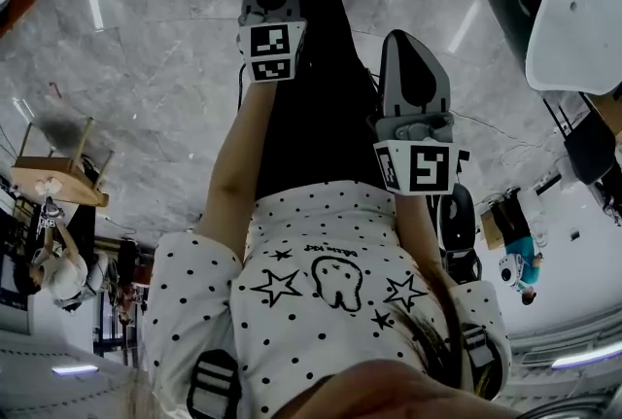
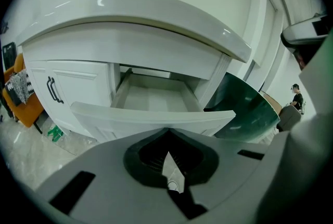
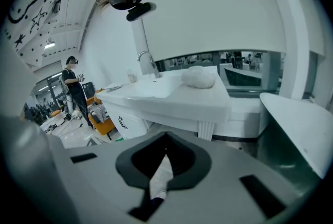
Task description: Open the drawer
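Shows the drawer pulled out mid-frame, below the worktop. Shows left gripper and right gripper jaws pressed together, empty.

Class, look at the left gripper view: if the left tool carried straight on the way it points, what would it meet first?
Probably the front panel of the pulled-out white drawer, which lies directly beyond the shut left tool. How far apart they are is unclear.
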